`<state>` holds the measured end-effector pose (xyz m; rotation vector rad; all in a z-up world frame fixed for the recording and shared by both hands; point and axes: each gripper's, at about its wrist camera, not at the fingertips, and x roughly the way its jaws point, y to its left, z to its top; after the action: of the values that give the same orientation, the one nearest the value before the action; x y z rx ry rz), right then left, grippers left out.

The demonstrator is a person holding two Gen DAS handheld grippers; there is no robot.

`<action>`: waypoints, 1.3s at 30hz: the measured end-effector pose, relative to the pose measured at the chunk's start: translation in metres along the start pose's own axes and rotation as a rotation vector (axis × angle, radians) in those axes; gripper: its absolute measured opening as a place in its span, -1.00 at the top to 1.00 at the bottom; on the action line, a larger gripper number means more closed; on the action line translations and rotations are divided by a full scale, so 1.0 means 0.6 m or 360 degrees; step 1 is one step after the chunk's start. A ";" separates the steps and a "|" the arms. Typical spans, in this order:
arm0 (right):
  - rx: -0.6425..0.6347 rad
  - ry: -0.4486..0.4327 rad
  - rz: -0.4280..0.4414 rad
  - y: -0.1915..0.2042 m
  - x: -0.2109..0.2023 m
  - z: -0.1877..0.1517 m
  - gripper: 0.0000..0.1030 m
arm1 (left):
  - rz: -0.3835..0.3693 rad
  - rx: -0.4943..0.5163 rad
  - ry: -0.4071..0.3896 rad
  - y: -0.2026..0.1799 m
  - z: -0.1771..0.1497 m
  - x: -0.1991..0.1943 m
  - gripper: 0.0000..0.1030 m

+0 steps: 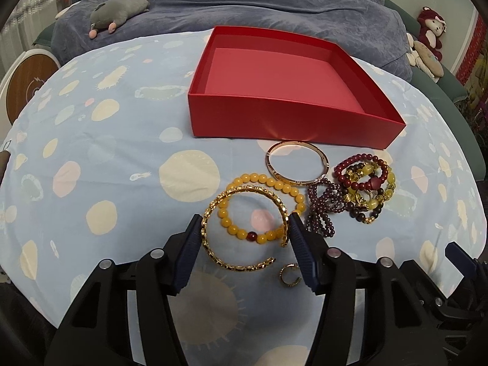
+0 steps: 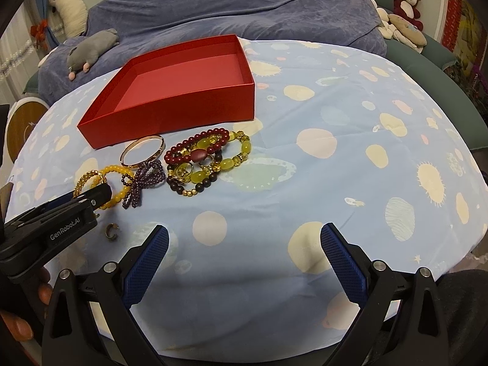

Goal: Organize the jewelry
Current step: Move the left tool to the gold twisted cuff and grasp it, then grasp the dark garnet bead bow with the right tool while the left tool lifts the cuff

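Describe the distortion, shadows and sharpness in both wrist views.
Left wrist view: fisheye bends the red box rim into curves; dark vignette fills the corners; the gold bangle is sharp. Right wrist view: same bowed tablecloth edge; a broad soft shadow lies between the right gripper fingers; no glare.

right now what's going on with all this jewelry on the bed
A person is sorting jewelry with a handheld tool in each hand. The left tool straddles the gold open cuff bangle, its fingers right at the bangle's sides; the bangle lies partly over a yellow bead bracelet. The right tool hangs open over bare sheet, holding nothing. The red box behind the pile is empty. The rose-gold bangle, purple beads and small ring lie on the sheet.
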<state>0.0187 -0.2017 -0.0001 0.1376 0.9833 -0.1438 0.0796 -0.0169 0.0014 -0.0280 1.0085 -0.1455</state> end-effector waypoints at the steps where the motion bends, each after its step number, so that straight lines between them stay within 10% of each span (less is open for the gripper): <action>1: -0.0008 0.0004 0.0013 0.005 0.000 0.001 -0.81 | 0.0008 -0.0005 -0.0005 0.005 -0.002 -0.005 -0.06; 23: -0.0186 0.0130 0.0244 0.133 0.075 0.040 0.10 | 0.0093 -0.0089 0.0027 0.081 -0.018 -0.024 -0.06; 29: -0.0232 0.0133 0.0296 0.134 0.074 0.039 0.83 | 0.0085 -0.0083 0.0041 0.077 -0.020 -0.021 -0.06; 39: -0.0126 0.0112 0.0330 0.067 0.014 0.020 0.87 | 0.0059 -0.0067 0.0052 0.062 -0.021 -0.033 -0.06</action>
<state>0.0407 -0.1651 0.0014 0.1720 1.0370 0.0907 0.0627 0.0230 0.0079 -0.0452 1.0438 -0.0910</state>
